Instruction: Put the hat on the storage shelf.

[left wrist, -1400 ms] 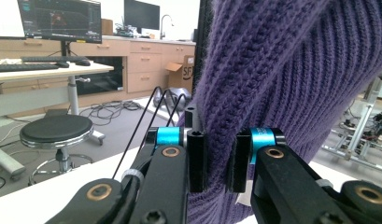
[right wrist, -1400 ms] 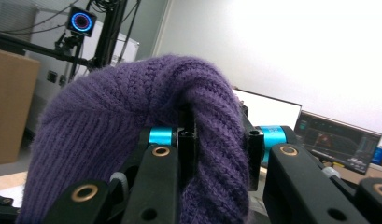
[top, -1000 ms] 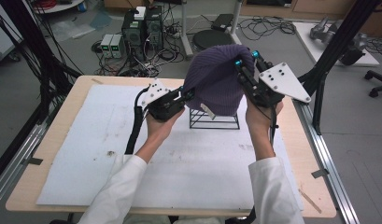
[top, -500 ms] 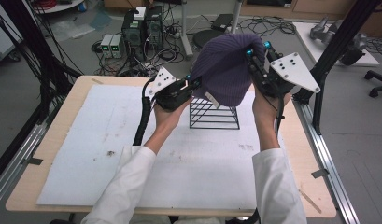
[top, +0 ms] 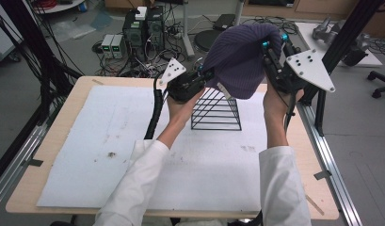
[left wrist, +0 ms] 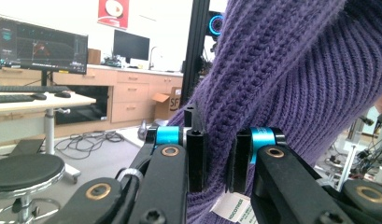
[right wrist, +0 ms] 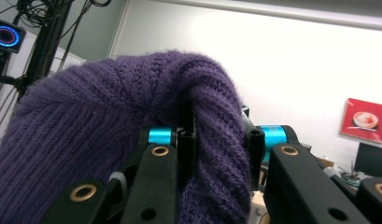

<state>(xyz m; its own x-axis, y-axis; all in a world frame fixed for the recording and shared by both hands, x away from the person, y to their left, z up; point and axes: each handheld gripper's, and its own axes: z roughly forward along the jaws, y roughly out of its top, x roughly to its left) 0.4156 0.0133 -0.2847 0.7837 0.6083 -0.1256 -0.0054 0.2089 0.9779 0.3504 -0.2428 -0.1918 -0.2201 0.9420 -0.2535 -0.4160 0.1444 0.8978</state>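
Observation:
A purple knitted hat hangs in the air between my two grippers, above a black wire rack shaped like a pyramid. My left gripper is shut on the hat's lower left edge; in the left gripper view the jaws pinch the ribbed knit near a white label. My right gripper is shut on the hat's upper right edge, and a thick fold of the hat sits between its jaws. The hat is clear of the rack's top.
The rack stands on a white sheet that covers the wooden table. Black frame posts rise at the table's right and left. Cables and boxes lie on the floor behind the table.
Both grippers have lifted the hat up and away from me, off the wire rack, which now stands uncovered below it.

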